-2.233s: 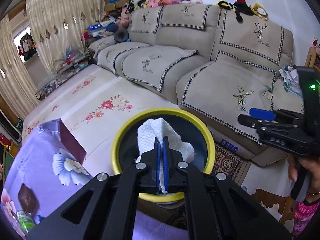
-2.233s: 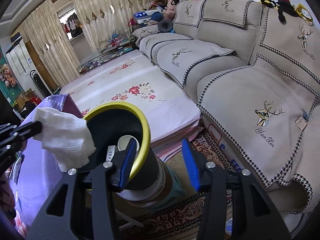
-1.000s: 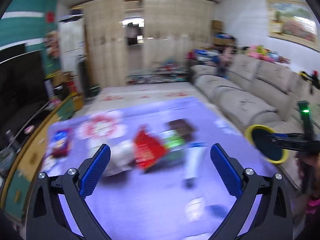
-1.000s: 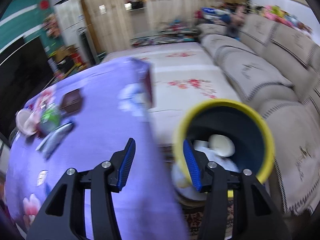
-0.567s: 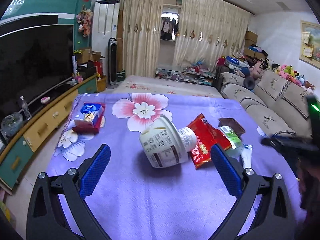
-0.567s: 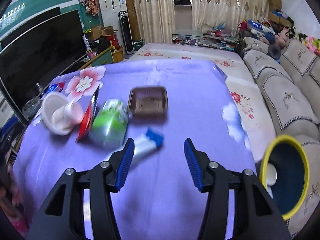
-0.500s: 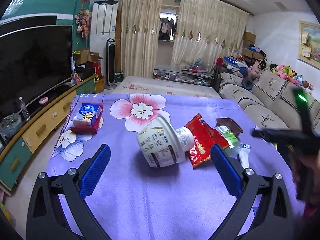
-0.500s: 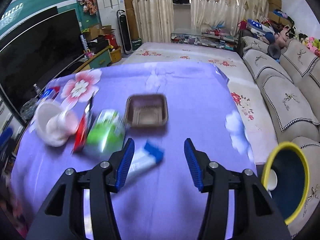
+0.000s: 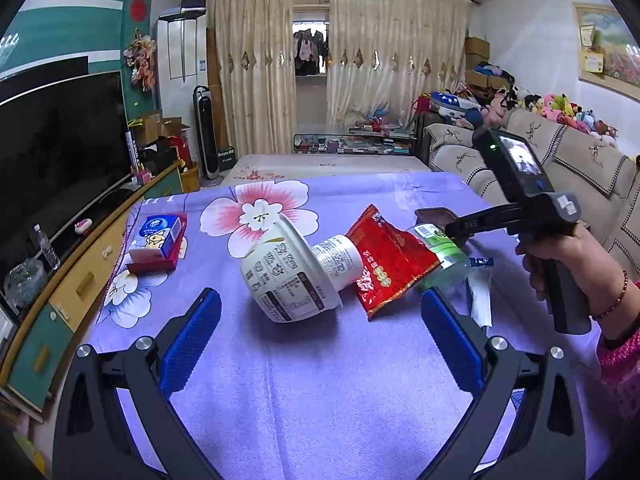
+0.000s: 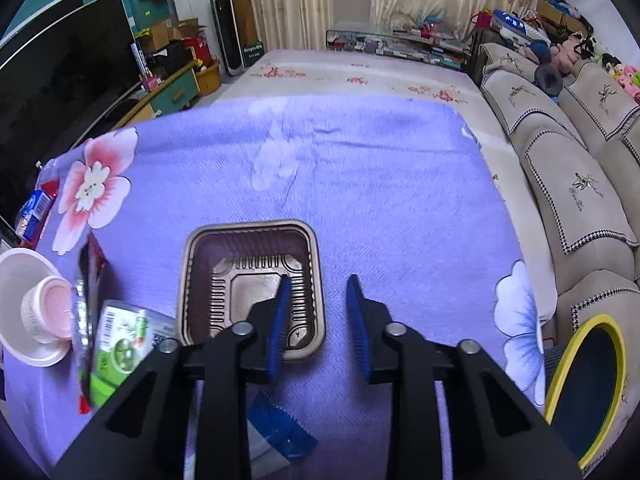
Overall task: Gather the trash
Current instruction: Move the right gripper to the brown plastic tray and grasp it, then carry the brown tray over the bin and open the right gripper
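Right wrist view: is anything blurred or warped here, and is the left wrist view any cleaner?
Right wrist view: sharp brown tray; curtains bow with fisheye; dark corners. Left wrist view: sharp white cup and red wrapper; edges bow the same.

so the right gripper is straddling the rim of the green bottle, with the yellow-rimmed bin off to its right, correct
Not quite. The right gripper, jaws closing, straddles the right rim of the brown plastic tray, not the green bottle lying left of it. The yellow-rimmed bin is to its right, as the right wrist view shows.

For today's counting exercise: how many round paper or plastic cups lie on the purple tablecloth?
2: a large white cup on its side mid-table, and a smaller cup nested in its mouth, beside the red snack packet. Others may hide behind the packaging.
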`<state>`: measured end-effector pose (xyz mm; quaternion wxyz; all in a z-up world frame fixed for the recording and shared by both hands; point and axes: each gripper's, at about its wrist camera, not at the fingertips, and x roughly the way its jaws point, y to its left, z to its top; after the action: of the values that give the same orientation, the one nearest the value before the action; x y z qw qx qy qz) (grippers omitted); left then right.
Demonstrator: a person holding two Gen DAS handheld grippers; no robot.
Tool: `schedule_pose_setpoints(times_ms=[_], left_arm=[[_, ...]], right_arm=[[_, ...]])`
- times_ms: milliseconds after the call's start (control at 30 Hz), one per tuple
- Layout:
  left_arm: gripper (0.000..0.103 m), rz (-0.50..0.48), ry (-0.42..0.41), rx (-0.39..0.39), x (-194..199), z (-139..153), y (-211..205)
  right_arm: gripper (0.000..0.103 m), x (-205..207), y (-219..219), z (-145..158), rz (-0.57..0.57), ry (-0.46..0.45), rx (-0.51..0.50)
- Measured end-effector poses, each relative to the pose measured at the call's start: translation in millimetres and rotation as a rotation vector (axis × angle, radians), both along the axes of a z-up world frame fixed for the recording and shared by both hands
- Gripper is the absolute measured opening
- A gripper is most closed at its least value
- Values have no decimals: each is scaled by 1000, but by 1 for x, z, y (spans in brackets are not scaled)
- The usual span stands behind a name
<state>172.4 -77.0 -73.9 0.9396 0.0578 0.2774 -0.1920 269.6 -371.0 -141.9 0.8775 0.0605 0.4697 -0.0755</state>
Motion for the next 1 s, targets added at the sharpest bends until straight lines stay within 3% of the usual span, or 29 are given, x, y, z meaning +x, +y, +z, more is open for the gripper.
schedule_pose_setpoints(times_ms=[67, 100, 367, 633, 1000], left_arm=[[98, -6, 3, 2, -1, 0, -2], [98, -5, 4, 5, -1, -1, -3], [98, -9, 9, 4, 0, -2, -2], [98, -28, 10, 9, -3, -2, -6], [98, -78, 10, -11, -9, -2, -10]], right_arm=[[7, 0, 0, 1, -8, -1, -5], [6, -1, -1, 2, -9, -8, 9], [4, -29, -10, 30, -22, -89, 30], [4, -100, -41, 61, -59, -169, 20], [5, -205, -149, 45, -373, -157, 6]])
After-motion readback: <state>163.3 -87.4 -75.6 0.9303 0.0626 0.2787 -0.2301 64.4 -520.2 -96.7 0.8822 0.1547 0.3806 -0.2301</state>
